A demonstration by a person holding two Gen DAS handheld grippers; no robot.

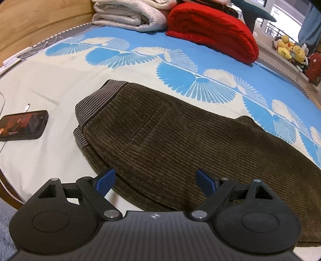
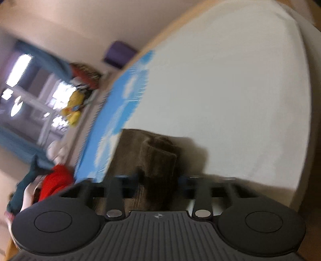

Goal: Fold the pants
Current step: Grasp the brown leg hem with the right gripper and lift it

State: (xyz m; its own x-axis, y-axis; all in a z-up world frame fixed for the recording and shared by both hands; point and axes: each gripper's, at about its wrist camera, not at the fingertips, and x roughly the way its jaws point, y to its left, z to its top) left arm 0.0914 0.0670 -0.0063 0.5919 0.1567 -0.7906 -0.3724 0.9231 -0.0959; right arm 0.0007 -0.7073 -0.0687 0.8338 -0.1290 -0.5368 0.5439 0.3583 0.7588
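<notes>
Dark brown corduroy pants [image 1: 160, 130] lie flat on the bed, ribbed waistband at the left. My left gripper [image 1: 155, 180] is open, its blue pads [image 1: 106, 179] spread above the near edge of the pants, holding nothing. In the blurred right wrist view, my right gripper [image 2: 159, 178] is shut on a bunched fold of the brown pants [image 2: 158, 158] and holds it lifted above the bed sheet [image 2: 230, 100].
A phone [image 1: 23, 124] with a lit screen and cable lies on the sheet at left. A folded red blanket [image 1: 212, 32] and white quilt [image 1: 128, 16] sit at the far side. Plush toys [image 1: 289, 48] rest on a ledge at right. A wooden headboard [image 1: 36, 22] stands at far left.
</notes>
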